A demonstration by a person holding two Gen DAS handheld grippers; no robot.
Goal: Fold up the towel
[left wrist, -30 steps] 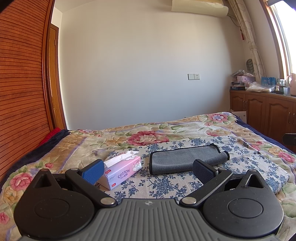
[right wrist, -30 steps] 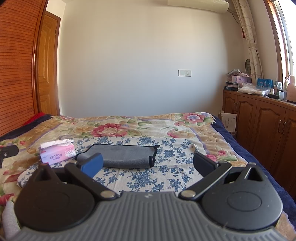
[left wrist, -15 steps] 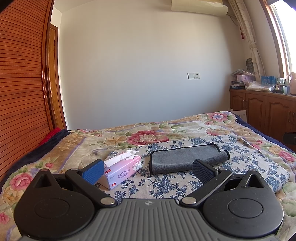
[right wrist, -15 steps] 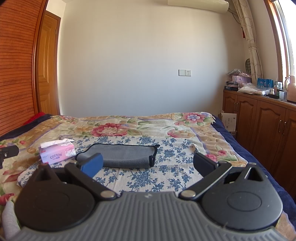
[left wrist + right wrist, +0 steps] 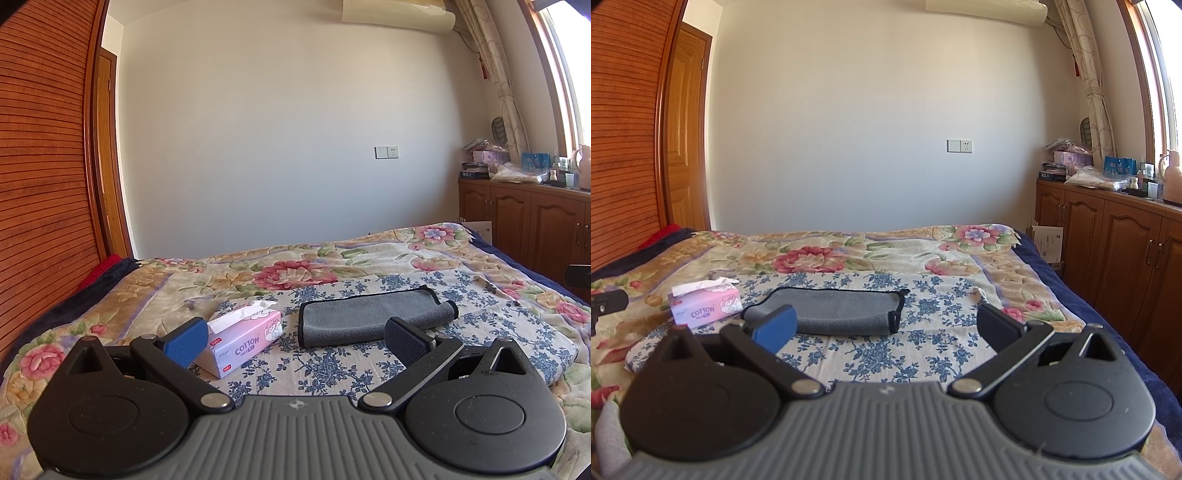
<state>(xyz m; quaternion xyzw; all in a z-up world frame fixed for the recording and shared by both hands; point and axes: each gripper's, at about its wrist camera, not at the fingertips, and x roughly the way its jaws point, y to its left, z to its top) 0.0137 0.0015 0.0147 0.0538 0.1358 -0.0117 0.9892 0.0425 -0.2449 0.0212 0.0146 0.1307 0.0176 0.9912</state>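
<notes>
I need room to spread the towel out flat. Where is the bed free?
Free: the blue-flowered sheet in front of the grey towel and to its right, toward the navy bed edge. Crowded: its left, where the pink tissue box sits close by.

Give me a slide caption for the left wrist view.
Open left gripper hovers short of a grey towel lying beside a tissue box on a floral bed.
</notes>
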